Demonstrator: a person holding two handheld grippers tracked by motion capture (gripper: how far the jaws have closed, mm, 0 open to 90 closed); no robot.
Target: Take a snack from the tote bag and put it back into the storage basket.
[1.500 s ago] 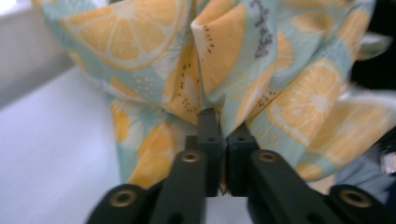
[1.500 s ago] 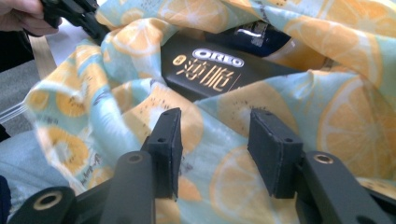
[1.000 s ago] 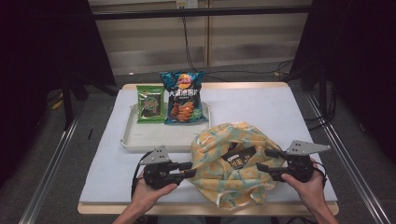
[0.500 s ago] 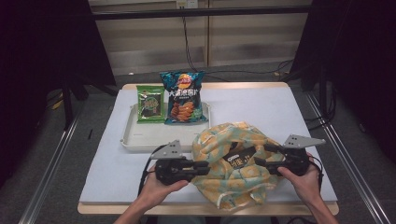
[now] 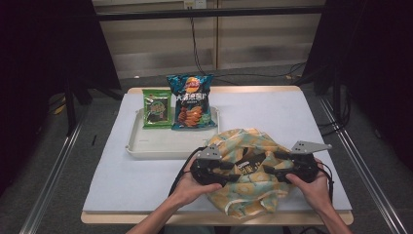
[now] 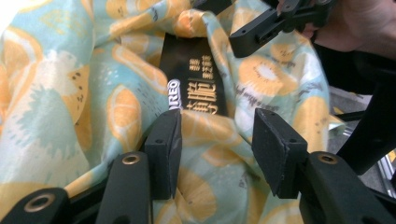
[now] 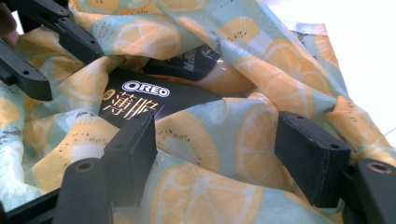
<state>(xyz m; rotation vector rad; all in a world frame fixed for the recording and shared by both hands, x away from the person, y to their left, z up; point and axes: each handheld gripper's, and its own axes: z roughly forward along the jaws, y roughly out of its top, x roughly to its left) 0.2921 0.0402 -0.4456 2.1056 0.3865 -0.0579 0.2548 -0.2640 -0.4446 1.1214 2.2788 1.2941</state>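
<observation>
High view: the fruit-print cloth bag [image 5: 248,175] lies on the desk [image 5: 292,112] between my left tool [image 5: 225,171] and right tool [image 5: 273,168]

Left gripper view: my jaws, just widening, straddle cloth without pinching; the Oreo pack [image 6: 194,77] runs lengthwise straight ahead

Right gripper view: jaws part-open, holding nothing I can tell

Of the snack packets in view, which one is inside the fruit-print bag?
The black Oreo packet, lying in the bag's opening; the blue chip bag and green packet sit on the tray.
</observation>
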